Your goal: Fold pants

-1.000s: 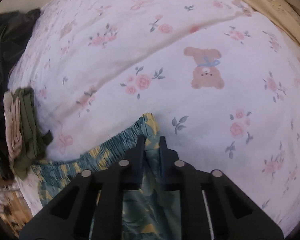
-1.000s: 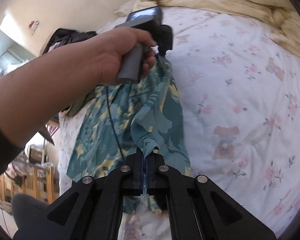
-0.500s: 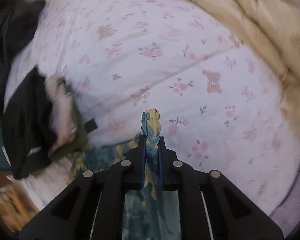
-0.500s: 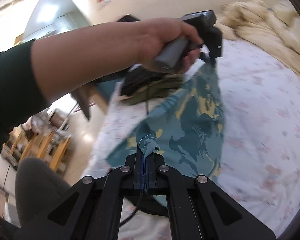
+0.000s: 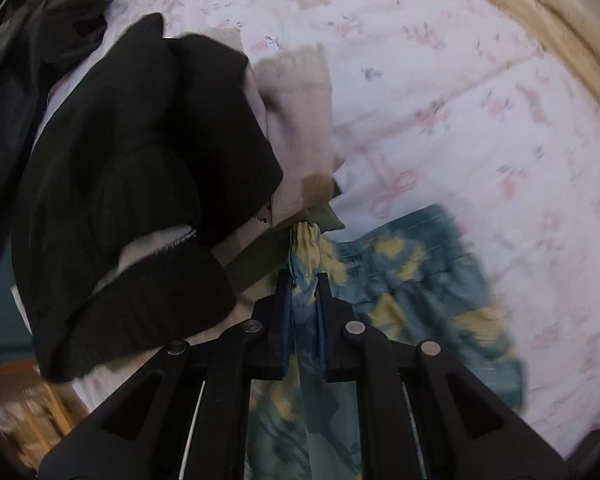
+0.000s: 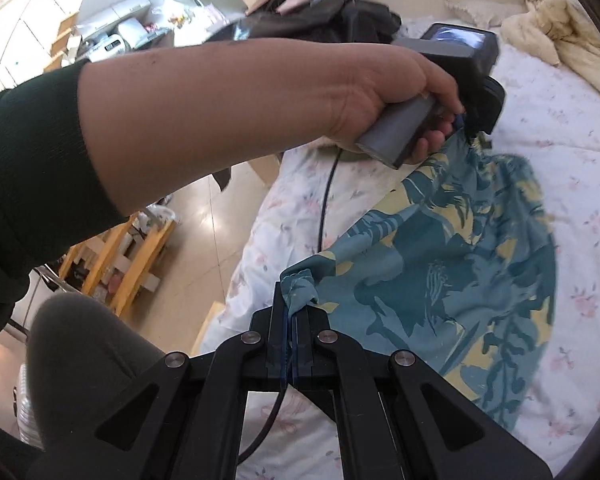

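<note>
The pants (image 6: 452, 276) lie spread on the bed (image 6: 560, 128), between the left gripper (image 5: 304, 276) at the far end and the right gripper (image 6: 294, 308) at the near end. A clothes pile (image 5: 140, 184) lies left of the pants.

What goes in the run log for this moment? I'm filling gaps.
stage: mid-fold | left gripper: shut on pants waistband | right gripper: shut on pants corner | pants: partly lifted over bedspread
</note>
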`<state>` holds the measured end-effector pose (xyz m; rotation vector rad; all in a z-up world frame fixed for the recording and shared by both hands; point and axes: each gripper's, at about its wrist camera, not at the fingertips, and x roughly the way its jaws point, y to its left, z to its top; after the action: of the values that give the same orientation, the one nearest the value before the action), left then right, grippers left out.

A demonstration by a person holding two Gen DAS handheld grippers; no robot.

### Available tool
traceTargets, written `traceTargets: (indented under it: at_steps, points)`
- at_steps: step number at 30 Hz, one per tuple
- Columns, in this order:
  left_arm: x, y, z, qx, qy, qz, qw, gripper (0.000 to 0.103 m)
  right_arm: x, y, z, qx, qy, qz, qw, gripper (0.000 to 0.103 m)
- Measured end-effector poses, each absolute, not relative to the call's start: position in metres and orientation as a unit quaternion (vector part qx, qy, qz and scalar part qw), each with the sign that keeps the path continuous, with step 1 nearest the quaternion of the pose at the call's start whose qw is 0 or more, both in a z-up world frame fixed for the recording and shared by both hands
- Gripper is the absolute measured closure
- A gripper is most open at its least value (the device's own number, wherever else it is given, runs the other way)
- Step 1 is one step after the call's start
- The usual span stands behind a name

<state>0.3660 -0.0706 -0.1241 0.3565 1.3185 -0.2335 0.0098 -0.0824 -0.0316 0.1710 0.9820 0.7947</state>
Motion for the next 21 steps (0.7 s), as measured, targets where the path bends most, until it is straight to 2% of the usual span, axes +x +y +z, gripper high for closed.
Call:
traceTargets:
  at_steps: [5, 9, 11, 13, 14, 18, 21]
  points:
    - [0.369, -0.068, -0.139, 0.178, 0.588, -0.115, 0.780, 0.094, 0.020, -0.073, -0.052, 0.078, 0.478, 0.371, 0.792, 0.103]
    - [0.360, -0.073, -0.140, 0.224, 0.574, -0.131, 0.777, 0.088, 0.027, -0.066, -0.059, 0.084, 0.487, 0.372, 0.786, 0.103]
    - [0.355, -0.063, -0.128, 0.204, 0.582, -0.141, 0.775, 0.071, 0.025, -0.057, -0.060, 0.078, 0.487, 0.374, 0.785, 0.103]
    - [0.347, -0.050, -0.111, 0.177, 0.585, -0.162, 0.775, 0.032, 0.023, -0.051, -0.059, 0.071, 0.484, 0.377, 0.786, 0.103]
    - [0.339, -0.044, -0.101, 0.177, 0.579, -0.167, 0.778, 0.029, 0.022, -0.048, -0.060, 0.069, 0.484, 0.378, 0.786, 0.103]
    - [0.296, -0.005, -0.056, 0.197, 0.538, -0.175, 0.801, 0.028, 0.019, -0.036, -0.062, 0.056, 0.487, 0.380, 0.784, 0.103]
    - [0.262, 0.047, -0.024, 0.168, 0.530, -0.161, 0.816, 0.027, 0.016, -0.022, -0.067, 0.041, 0.490, 0.384, 0.781, 0.103]
